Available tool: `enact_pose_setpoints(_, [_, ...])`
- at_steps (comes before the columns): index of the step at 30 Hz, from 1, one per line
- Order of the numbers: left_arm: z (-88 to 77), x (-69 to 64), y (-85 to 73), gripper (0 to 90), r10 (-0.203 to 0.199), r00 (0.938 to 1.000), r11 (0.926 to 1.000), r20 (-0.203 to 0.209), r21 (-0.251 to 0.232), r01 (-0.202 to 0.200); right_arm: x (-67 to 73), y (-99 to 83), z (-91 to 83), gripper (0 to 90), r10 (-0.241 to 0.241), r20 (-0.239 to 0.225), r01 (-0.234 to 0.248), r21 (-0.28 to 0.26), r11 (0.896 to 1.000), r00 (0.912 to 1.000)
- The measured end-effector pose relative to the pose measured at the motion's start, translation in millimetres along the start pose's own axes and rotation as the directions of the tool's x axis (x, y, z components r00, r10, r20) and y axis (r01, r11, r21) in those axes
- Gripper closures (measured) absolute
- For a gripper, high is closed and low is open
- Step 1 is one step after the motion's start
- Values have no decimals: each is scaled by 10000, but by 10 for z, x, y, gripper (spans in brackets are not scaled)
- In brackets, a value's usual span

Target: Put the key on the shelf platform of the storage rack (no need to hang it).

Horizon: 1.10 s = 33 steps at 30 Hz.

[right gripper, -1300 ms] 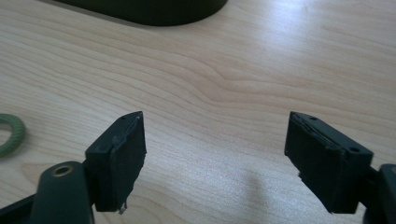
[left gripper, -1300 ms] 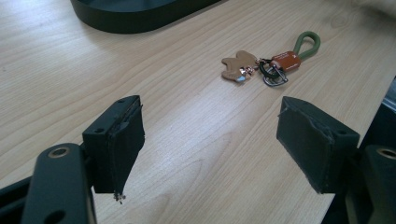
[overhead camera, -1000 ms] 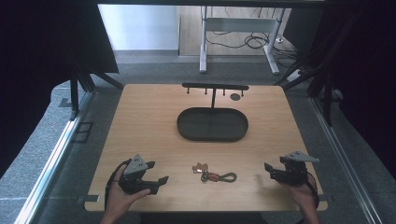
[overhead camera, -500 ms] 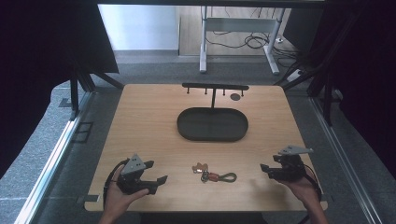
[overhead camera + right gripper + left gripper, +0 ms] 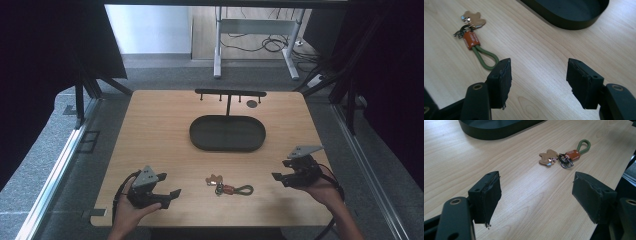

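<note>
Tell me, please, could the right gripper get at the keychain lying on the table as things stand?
Probably yes. The right gripper is open with nothing between its jaws, which have just been closing, and bare table separates it from the keychain; nothing stands in the way.

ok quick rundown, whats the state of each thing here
keychain: flat on the table, untouched, between the grippers
oval tray: empty, upright
hook rack: standing behind the tray, nothing hung on it
left gripper: open, empty
right gripper: open, empty, jaws just been closing
</note>
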<state>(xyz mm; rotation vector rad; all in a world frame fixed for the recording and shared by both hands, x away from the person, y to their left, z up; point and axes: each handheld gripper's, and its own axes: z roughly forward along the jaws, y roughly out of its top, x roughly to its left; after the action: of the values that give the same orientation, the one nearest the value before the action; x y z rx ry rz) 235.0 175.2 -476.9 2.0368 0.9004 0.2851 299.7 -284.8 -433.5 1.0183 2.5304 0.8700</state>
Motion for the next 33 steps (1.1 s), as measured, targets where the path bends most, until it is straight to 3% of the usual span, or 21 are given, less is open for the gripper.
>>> enact_pose_setpoints(7, [-1, -7, 6, 234, 34, 10000, 10000, 15, -28, -33, 101, 234, -60, 385, -793, -521, 821, 549, 9951, 9955])
enact_pose_setpoints(15, [11, -10, 3, 234, 45, 10000, 10000, 45, 18, -45, 267, 463, -4, 389, -1621, -980, 1729, 1148, 9782, 9819])
enact_pose_setpoints(33, [-2, -22, 8, 233, 54, 10000, 10000, 69, -20, -53, 479, 659, 278, 413, -2259, -1641, 2538, 1759, 9511, 9602])
